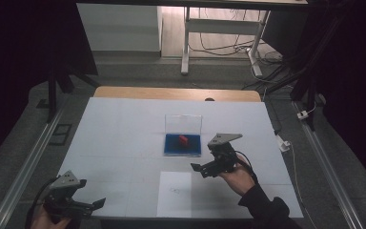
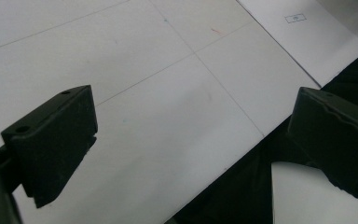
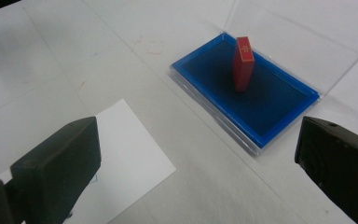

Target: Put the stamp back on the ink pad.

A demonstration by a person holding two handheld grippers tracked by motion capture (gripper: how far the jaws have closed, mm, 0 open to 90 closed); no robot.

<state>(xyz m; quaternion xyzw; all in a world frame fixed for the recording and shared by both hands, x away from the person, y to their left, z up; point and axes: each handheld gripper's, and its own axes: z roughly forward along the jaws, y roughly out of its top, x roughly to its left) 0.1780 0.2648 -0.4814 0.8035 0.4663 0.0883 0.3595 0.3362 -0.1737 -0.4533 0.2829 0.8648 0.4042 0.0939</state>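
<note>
One red block (image 3: 243,63) stands upright mid blue tray (image 3: 279,119), looks light, rigid, tippy. Right gripper (image 1: 208,168) near tray, jaws wide, empty; left gripper (image 1: 83,206) well away, also released. Best pinch on flat faces.

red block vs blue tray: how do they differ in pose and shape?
The red block stands upright on end; the blue tray lies flat on the table. The red block is narrow and tall; the blue tray is wide, shallow, with a raised rim. Both are rectangular; the block stands inside the tray.
</note>
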